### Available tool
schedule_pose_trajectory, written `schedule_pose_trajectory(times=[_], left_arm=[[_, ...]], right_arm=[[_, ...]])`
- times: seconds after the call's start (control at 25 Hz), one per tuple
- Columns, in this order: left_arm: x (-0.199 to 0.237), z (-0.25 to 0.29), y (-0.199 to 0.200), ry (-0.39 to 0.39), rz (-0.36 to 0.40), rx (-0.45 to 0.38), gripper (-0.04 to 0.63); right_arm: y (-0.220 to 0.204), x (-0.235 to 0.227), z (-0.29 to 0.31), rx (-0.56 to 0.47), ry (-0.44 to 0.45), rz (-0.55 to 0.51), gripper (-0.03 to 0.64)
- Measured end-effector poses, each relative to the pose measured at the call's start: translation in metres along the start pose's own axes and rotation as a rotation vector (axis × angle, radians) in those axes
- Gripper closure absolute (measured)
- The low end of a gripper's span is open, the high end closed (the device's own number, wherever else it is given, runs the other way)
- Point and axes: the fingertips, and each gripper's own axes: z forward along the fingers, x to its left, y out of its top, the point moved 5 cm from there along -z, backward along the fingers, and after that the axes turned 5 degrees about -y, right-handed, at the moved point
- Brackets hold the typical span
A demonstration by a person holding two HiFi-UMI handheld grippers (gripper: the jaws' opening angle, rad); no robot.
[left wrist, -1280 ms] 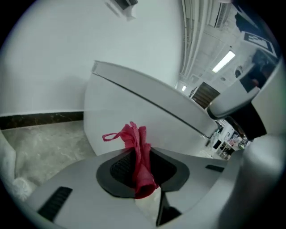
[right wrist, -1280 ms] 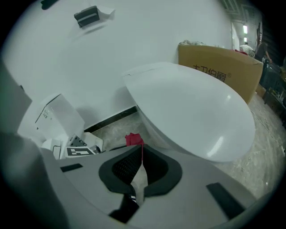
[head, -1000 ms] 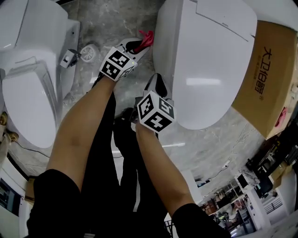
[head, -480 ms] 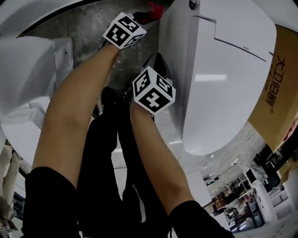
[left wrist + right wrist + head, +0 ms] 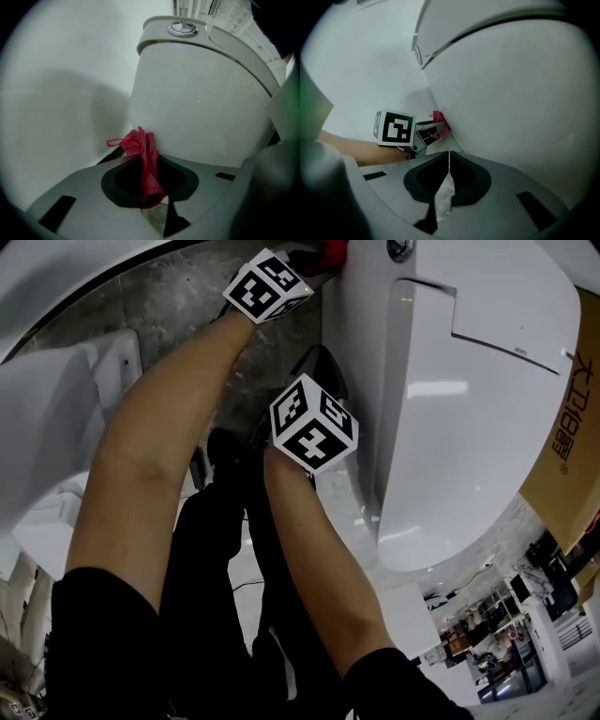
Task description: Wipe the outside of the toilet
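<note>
The left tool pinches a red cloth against the white toilet side. The right tool is closed tight with nothing in it.

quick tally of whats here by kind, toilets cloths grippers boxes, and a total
toilets: 2, the near one and one at the left
cloth: 1, red
grippers: 2, left gripper shut on the cloth, right gripper shut and empty
box: 1, cardboard
total: 6
</note>
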Motion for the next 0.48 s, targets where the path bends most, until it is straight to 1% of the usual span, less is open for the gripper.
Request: schedule_pose_trajectory(times=[0.24,0.36,0.48], left_arm=[[-0.02,-0.002,-0.007,-0.01,-0.029,0.004,0.499],[-0.042,-0.006,-0.013,-0.037,-0.024,0.011,0.499],[-0.066,-0.01,-0.023,-0.061,-0.017,0.028,0.499]], right_arm=[[-0.008,-0.018,-0.011,0.011,-0.049,0.029,0.58],[-0.013,-0.029,-0.02,0.006,-0.07,0.046,0.58],[-0.028,-0.04,-0.032,0.011,-0.09,0.048,0.58]])
